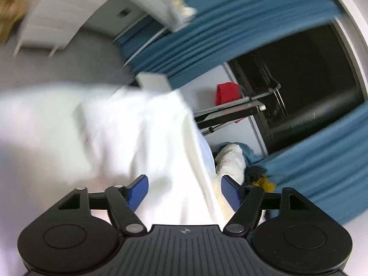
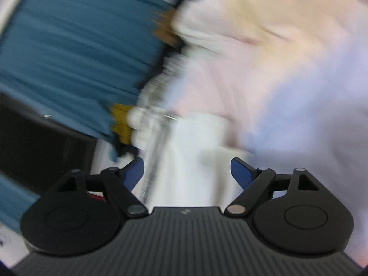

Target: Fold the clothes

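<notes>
A white garment (image 1: pixel 138 133) lies blurred on a pale surface (image 1: pixel 34 138) in the left wrist view. My left gripper (image 1: pixel 184 180) hangs just over its near part. Its blue pads (image 1: pixel 138 191) stand wide apart and press on nothing, so it is open. In the right wrist view, white cloth (image 2: pixel 195 142) shows between and beyond the spread fingers of my right gripper (image 2: pixel 186 162), which is open too. Heavy blur hides the cloth's shape there, and a pale pink and lilac surface (image 2: pixel 287 92) fills the right side.
Blue curtains (image 1: pixel 253 23) hang around a dark window (image 1: pixel 310 87). A red item (image 1: pixel 226 93) sits on a metal rack. A heap of white, blue and yellow laundry (image 1: pixel 232 161) lies beside the surface's right edge. A white cabinet (image 1: pixel 57 18) stands at the far left.
</notes>
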`<state>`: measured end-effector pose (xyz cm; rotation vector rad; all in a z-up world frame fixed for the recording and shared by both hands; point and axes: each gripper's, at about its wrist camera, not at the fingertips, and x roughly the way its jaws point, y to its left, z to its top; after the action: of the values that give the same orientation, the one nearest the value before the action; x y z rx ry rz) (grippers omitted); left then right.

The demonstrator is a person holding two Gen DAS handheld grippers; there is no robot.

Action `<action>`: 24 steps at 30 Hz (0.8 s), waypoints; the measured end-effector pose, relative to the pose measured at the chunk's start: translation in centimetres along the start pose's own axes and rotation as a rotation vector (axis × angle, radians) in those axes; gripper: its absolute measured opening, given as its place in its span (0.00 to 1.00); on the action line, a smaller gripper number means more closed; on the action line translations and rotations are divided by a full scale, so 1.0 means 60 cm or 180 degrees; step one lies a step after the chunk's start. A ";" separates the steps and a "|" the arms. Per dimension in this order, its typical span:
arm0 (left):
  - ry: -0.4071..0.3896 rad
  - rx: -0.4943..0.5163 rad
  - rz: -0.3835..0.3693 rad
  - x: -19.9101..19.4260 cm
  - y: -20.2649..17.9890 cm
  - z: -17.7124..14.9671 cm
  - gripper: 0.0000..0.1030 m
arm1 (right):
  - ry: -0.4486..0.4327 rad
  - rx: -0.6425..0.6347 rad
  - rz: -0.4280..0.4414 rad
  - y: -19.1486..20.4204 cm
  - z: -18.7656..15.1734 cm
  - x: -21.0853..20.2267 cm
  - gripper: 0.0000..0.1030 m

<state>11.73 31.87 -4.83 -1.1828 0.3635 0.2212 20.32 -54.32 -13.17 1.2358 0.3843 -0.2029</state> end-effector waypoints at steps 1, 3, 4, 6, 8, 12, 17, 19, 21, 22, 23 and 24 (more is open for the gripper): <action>0.0005 -0.0136 0.0008 -0.004 0.016 -0.011 0.70 | 0.0065 0.0103 -0.0065 -0.014 0.001 -0.002 0.83; 0.0062 -0.0365 0.0108 0.002 0.042 -0.024 0.70 | 0.0157 0.0155 -0.0015 -0.030 0.004 0.000 0.83; 0.0104 -0.0447 0.0153 0.011 0.052 -0.027 0.70 | 0.0190 0.0125 -0.0011 -0.033 0.004 0.005 0.83; 0.0156 -0.0513 0.0242 0.031 0.068 -0.031 0.70 | 0.0249 0.0076 0.0003 -0.039 0.001 0.019 0.82; 0.0142 -0.0474 0.0236 0.053 0.075 -0.031 0.70 | 0.0308 0.0065 -0.0009 -0.045 -0.001 0.036 0.82; 0.0064 -0.0320 0.0203 0.098 0.077 -0.026 0.67 | 0.0299 -0.0064 0.0154 -0.036 -0.003 0.081 0.80; -0.0058 -0.0331 0.0192 0.135 0.072 0.001 0.56 | 0.0070 -0.0457 0.0156 -0.006 -0.004 0.102 0.72; -0.0051 -0.0379 0.0209 0.148 0.073 0.018 0.45 | 0.0087 -0.0627 -0.0114 0.008 -0.006 0.119 0.70; -0.0008 -0.0349 0.0227 0.161 0.068 0.032 0.32 | 0.0136 -0.0688 -0.0334 0.015 -0.007 0.135 0.65; -0.0005 -0.0261 0.0243 0.162 0.061 0.037 0.24 | 0.0129 -0.0737 -0.0390 0.017 -0.008 0.138 0.65; -0.0016 -0.0153 0.0277 0.161 0.051 0.041 0.19 | 0.0105 -0.0862 -0.0501 0.024 -0.011 0.140 0.53; -0.0029 -0.0079 0.0296 0.157 0.041 0.044 0.17 | 0.0081 -0.0988 -0.0612 0.030 -0.015 0.141 0.25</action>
<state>19.98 35.01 -9.75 -1.1902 0.4092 0.3126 28.58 -52.43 -15.17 0.8967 0.5362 -0.2812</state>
